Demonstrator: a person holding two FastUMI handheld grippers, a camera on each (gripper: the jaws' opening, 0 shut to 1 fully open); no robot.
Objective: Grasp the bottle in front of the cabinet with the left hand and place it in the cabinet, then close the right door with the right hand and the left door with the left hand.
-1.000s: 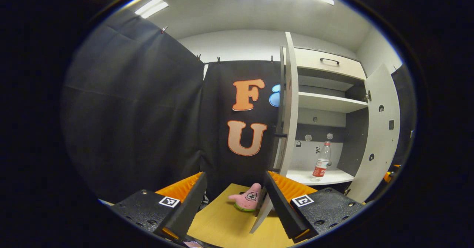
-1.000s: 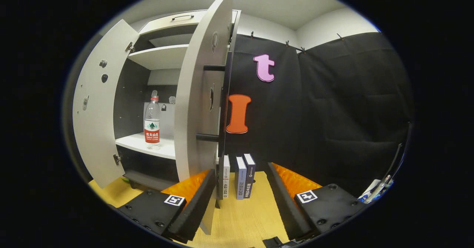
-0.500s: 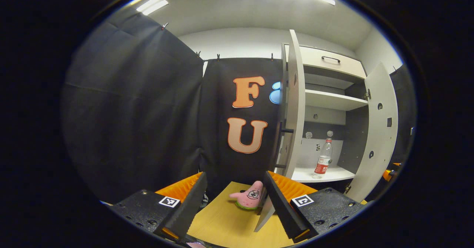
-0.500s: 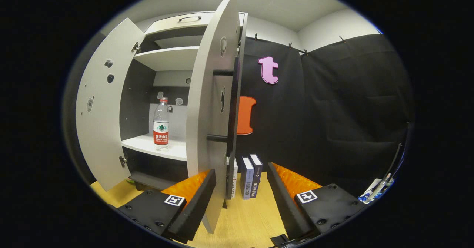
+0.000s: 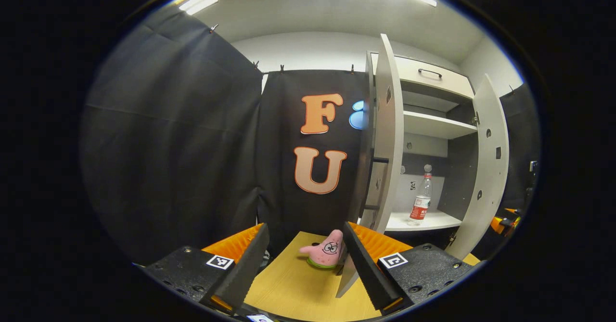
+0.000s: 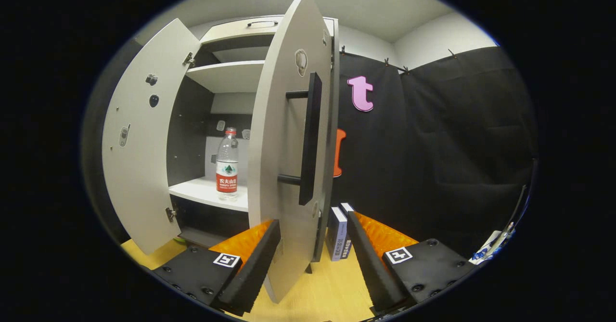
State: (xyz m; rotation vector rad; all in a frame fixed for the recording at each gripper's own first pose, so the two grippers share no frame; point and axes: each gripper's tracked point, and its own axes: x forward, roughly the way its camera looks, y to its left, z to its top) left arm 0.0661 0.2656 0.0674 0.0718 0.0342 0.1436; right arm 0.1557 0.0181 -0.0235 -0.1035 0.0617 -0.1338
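**A:** Where does the job stand?

**B:** The bottle (image 6: 227,164) stands upright on the lower shelf (image 6: 207,193) inside the cabinet (image 5: 435,79), so the placing looks done. Both doors are open; closing them is what's left.

**A:** And the right door?

**B:** In the right gripper view, the right door (image 6: 286,144) hangs edge-on just ahead of the right gripper (image 6: 313,259), its lower edge down between the spread fingers, with the dark bar handle (image 6: 308,139) facing the camera. Nothing is clamped (the jaws stand apart, grasping nothing). I'd judge this the start of the push to shut it.

**A:** The left side?

**B:** The left gripper (image 5: 304,264) is likewise released and empty, low over the wooden table (image 5: 298,288), with a pink star plush toy (image 5: 323,251) beyond its fingers. The left door (image 5: 387,134) stands ajar beside it, untouched as far as I can tell.

**A:** Anything near the door's swing?

**B:** A few books (image 6: 339,233) stand upright on the table behind the right door, outside the cabinet.
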